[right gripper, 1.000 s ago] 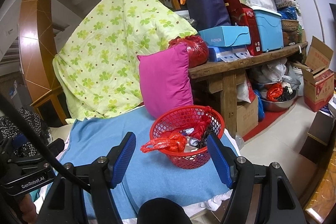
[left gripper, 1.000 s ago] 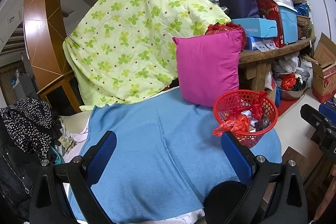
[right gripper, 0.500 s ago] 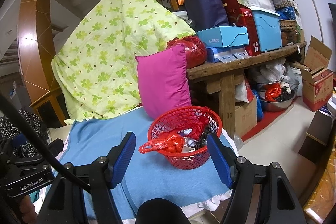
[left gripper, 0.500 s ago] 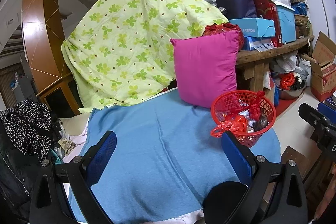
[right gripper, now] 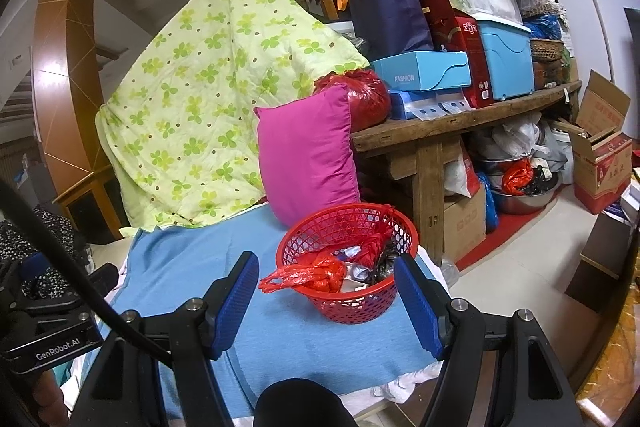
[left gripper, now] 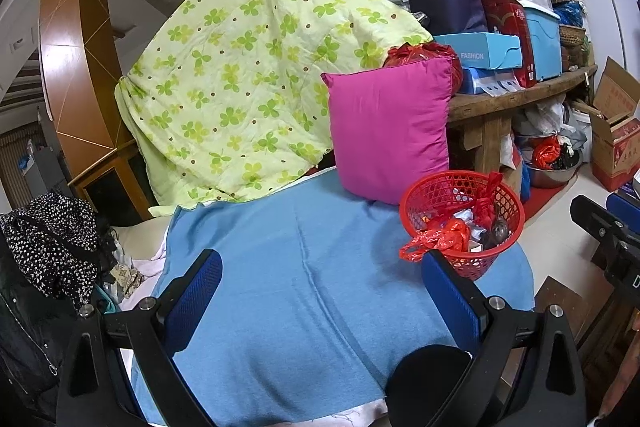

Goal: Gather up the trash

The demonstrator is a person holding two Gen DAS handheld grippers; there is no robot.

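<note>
Fingers (right gripper: 248, 301) apart; red mesh basket (right gripper: 352, 301) holds crumpled trash (right gripper: 316, 273) (red bag).

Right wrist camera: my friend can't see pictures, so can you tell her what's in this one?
A red mesh basket of trash, a red plastic bag hanging over its rim, sits on a blue blanket just ahead of the open, empty right gripper. Behind it a pink pillow leans against a green clover-print quilt, beside a cluttered wooden bench.

Left gripper (left gripper: 320, 291) hovering at lower frame, jaws standing wide over blue blanket (left gripper: 304, 267). Red mesh basket (left gripper: 464, 223) sitting right of centre, holding red plastic bag (left gripper: 436, 237); magenta pillow (left gripper: 388, 131) leaning behind.
</note>
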